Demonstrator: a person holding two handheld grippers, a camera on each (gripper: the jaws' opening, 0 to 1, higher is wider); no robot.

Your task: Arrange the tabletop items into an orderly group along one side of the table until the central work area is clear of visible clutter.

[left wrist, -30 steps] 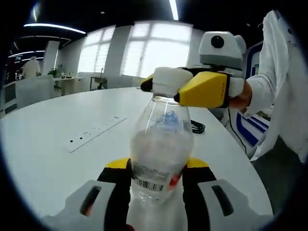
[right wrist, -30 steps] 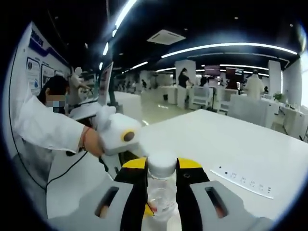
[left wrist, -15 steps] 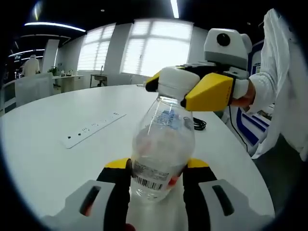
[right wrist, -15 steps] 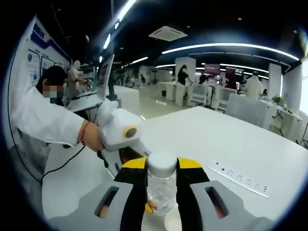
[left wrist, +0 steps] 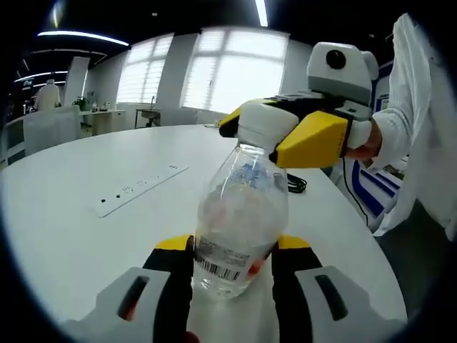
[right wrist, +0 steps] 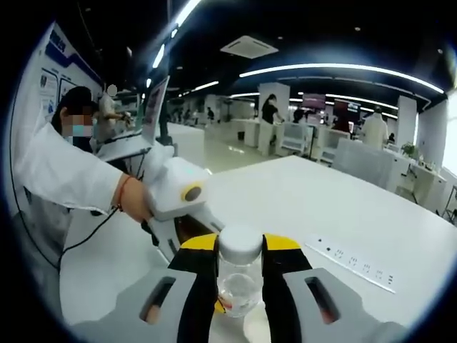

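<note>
While clamped at body by left gripper and at cap by right gripper, bottle held above tabletop; power strip well apart, open surface around.

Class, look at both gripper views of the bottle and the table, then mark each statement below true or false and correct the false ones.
1. The left gripper grips the clear plastic bottle around its body. True.
2. The right gripper is closed on the bottle's white cap. True.
3. The bottle lies flat on the white table. False: it is held between the two grippers, roughly upright in the left gripper view.
4. A white power strip lies on the table, apart from the bottle. True.
5. The bottle has no label. False: a label with a barcode shows low on its body.
6. The black cable is wrapped around the bottle. False: it lies on the table beyond it.
</note>
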